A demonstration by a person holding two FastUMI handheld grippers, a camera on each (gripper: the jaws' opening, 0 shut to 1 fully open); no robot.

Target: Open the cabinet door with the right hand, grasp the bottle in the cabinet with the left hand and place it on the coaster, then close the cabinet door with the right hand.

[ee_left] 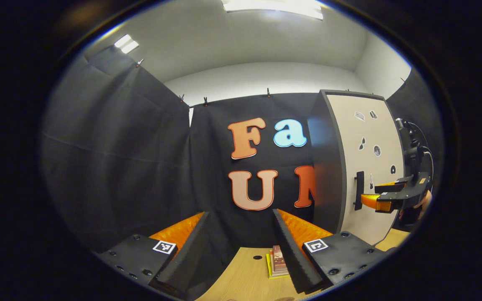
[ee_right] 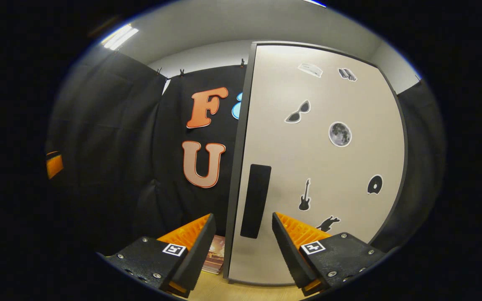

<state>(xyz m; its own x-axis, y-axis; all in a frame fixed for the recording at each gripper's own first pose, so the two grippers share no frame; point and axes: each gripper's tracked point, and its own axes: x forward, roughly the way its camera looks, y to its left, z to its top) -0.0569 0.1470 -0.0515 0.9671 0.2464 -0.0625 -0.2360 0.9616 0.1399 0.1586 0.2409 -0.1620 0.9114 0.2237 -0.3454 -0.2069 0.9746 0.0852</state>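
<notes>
The cabinet (ee_left: 362,167) stands on the table at the right of the left gripper view, its beige door (ee_right: 320,167) closed and covered with small stickers. A black vertical handle (ee_right: 255,200) sits near the door's left edge. My right gripper (ee_right: 241,240) is open, its fingers on either side of the handle and a little short of it; seen from the left gripper view, the right gripper (ee_left: 381,196) hovers just right of the handle (ee_left: 359,190). My left gripper (ee_left: 241,246) is open over the table, empty.
A small stack of coloured flat items (ee_left: 276,261) lies on the wooden table (ee_left: 245,280) ahead of the left gripper, partly hidden by its right finger. The same stack (ee_right: 214,259) shows beside the cabinet's left edge. Black cloth walls surround the booth.
</notes>
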